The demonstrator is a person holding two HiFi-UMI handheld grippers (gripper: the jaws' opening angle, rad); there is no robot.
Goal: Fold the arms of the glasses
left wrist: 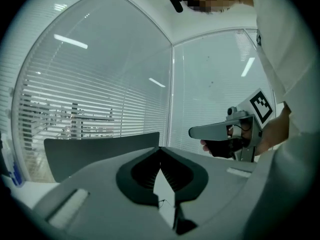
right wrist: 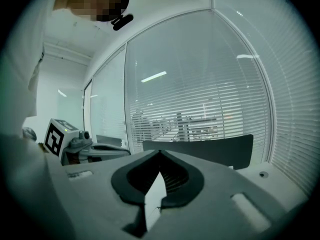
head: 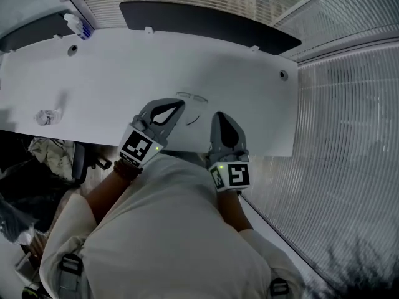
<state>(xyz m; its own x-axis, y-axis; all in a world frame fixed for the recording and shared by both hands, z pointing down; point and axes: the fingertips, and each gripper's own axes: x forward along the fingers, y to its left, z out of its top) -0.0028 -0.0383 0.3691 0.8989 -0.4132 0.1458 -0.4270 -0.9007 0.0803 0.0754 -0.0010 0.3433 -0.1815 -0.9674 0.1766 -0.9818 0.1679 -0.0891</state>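
Note:
A thin-rimmed pair of glasses [head: 192, 97] lies on the white table [head: 112, 86], just beyond both grippers, with one arm [head: 196, 119] stretched back toward the near edge. My left gripper [head: 181, 103] is shut and empty, its tip just left of the glasses. My right gripper [head: 219, 114] is also shut and empty, a little right of the arm. In the left gripper view the jaws [left wrist: 160, 148] meet at their tip and the right gripper [left wrist: 200, 132] shows alongside. The right gripper view shows its own jaws [right wrist: 160, 152] closed together.
A small bottle [head: 78, 25] stands at the table's far left corner and a crumpled wrapper [head: 47, 116] lies near its left front. A dark panel [head: 206, 20] runs along the far edge. A glass wall with blinds is close on the right.

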